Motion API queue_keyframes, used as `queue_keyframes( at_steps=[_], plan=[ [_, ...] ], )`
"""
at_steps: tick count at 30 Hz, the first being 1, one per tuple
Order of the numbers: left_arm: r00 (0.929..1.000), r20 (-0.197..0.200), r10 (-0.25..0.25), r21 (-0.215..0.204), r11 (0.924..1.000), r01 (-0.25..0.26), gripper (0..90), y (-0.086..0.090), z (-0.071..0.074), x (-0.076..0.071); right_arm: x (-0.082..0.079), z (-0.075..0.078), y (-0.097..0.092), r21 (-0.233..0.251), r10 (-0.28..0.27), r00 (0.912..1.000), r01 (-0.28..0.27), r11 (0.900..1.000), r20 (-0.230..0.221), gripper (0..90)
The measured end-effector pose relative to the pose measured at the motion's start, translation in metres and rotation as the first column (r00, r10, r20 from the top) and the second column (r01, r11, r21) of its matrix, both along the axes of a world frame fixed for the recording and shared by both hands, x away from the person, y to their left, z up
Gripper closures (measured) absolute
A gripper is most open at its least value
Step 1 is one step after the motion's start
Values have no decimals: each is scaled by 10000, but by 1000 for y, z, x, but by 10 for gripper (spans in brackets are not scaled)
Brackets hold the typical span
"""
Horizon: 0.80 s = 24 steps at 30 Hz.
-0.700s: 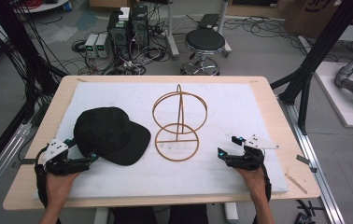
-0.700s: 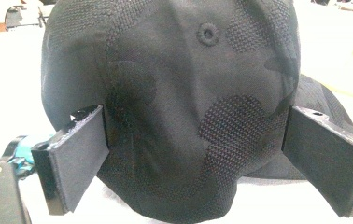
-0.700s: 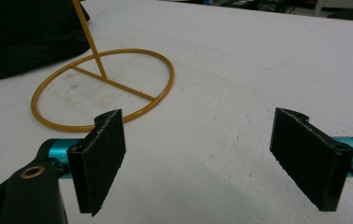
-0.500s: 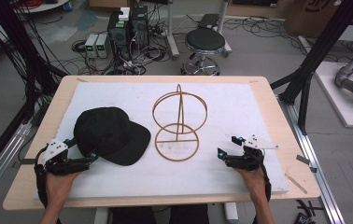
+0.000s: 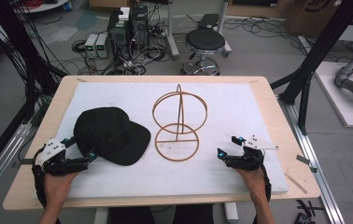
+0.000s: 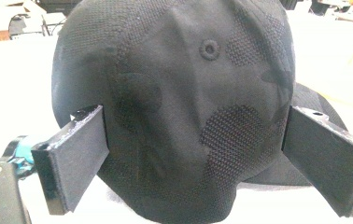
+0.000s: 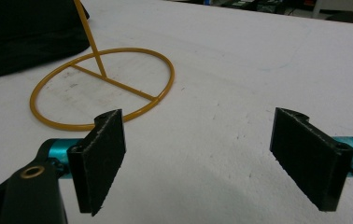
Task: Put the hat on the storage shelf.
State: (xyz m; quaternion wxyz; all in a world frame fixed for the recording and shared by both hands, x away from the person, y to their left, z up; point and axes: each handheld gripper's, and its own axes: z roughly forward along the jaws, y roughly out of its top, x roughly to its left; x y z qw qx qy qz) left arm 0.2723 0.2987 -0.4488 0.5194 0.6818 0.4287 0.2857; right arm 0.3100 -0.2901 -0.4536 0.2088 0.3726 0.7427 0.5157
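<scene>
My left gripper [image 5: 83, 156] is at the left side of the white mat [image 5: 258, 116], just behind the black cap [image 5: 111, 135]. In the left gripper view my jaws stand wide apart, one on each side of the back of the cap [image 6: 179, 107], and the pads do not press on the cloth yet. The cap lies on the mat with its brim turned toward the wire stand [image 5: 179, 123], close beside the bottom ring.

I judge the cap to be light and soft. The knitted crown will fold in when I squeeze it, so a grip across the whole dome may slip or only crush it. Better is to pinch a fold of cloth at the back edge, or to take the brim, which looks stiffer. The cloth is not slippery and nothing here can break.

The wire stand is thin and probably light, so it may tip if the cap pushes it.

My right gripper [image 5: 230, 147] rests at the right of the stand, its jaws also apart and empty over the mat [image 7: 258, 70].
</scene>
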Motion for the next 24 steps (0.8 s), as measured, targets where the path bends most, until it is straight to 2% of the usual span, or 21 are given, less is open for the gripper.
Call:
queue_keyframes(
  at_steps=[10,12,14,22,24],
  plan=[
    [9998,128,-157,-367,9992,161,72,9,6,-7,1,0,0,36,20,10000,-19,10000,-58,185],
    [9995,74,-315,-665,9973,319,72,13,9,-7,0,0,0,36,31,10000,-31,10000,-29,184],
    [9990,109,-433,-765,9961,440,72,15,13,-7,0,0,-1,63,29,10000,-29,10000,-9,185],
    [9967,-40,-814,-680,9944,809,72,27,25,-2,0,0,0,2,32,10000,-32,10000,-49,185],
    [9941,17,-1083,-695,9917,1081,72,32,31,3,0,0,0,-13,38,10000,-38,10000,-23,185]
  ],
)
